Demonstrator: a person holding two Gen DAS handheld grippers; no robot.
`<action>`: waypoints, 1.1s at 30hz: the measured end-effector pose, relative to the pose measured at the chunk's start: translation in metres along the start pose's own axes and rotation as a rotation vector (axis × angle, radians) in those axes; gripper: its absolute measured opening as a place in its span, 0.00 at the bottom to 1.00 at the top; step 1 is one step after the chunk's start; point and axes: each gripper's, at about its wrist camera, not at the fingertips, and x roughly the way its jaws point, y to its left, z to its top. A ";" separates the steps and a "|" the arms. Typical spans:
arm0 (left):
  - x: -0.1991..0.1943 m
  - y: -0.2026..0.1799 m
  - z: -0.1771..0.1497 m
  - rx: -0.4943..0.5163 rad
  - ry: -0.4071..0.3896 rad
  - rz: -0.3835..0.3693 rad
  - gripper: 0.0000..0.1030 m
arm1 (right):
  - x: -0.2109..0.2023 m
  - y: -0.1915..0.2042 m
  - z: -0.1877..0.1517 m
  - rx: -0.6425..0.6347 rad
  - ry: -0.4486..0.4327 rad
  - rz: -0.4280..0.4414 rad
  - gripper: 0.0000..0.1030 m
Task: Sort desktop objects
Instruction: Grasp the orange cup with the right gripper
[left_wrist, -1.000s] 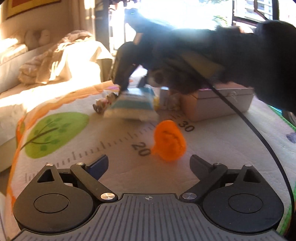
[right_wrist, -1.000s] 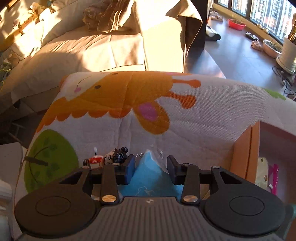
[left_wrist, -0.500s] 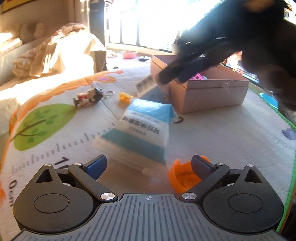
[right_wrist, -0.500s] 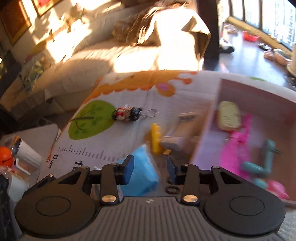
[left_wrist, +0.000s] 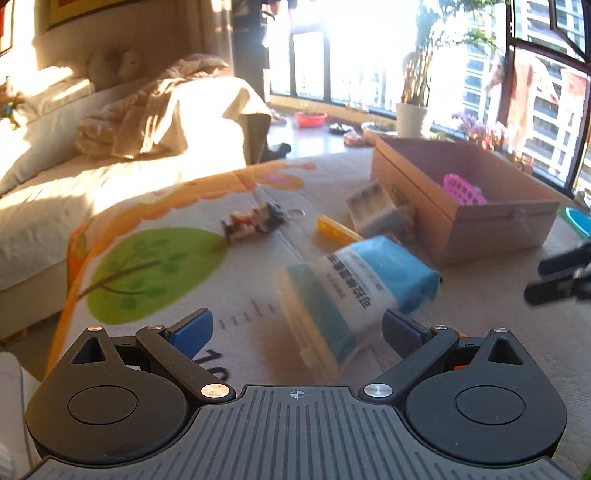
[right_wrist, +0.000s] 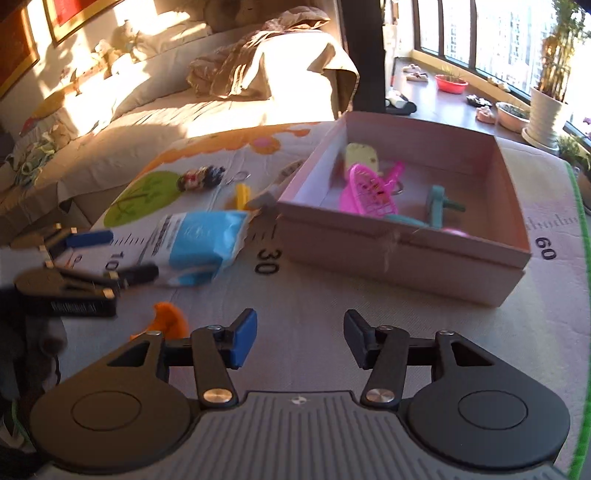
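Observation:
A blue and white tissue pack (left_wrist: 354, 280) lies on the play mat, its near end between the open fingers of my left gripper (left_wrist: 295, 328). It also shows in the right wrist view (right_wrist: 199, 243), with the left gripper (right_wrist: 107, 254) around it. My right gripper (right_wrist: 299, 338) is open and empty, above bare mat in front of the pink cardboard box (right_wrist: 402, 258). The box (left_wrist: 491, 229) holds a pink basket (right_wrist: 369, 192) and teal toys (right_wrist: 436, 203). An orange toy (right_wrist: 168, 319) lies by my right gripper's left finger.
A small figure keychain (left_wrist: 255, 221), a yellow piece (left_wrist: 336, 229) and a flat packet (left_wrist: 373, 203) lie on the mat beside the box. A sofa (left_wrist: 110, 155) stands past the mat's far left edge. Plant pots (right_wrist: 543, 114) stand by the windows.
My right gripper let go of the tissue pack, opened and pulled back to the right. The pack now lies on the mat, and my left gripper moved up around its near end.

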 end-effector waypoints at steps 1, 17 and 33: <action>-0.005 0.004 0.000 -0.010 -0.005 0.005 0.98 | 0.000 0.006 -0.005 -0.024 0.000 0.012 0.55; -0.009 0.005 0.001 -0.030 0.030 0.046 0.98 | 0.043 0.092 -0.026 -0.279 -0.008 0.246 0.32; 0.017 -0.052 -0.001 0.050 0.100 -0.178 0.98 | 0.012 -0.023 -0.036 -0.022 -0.068 -0.012 0.27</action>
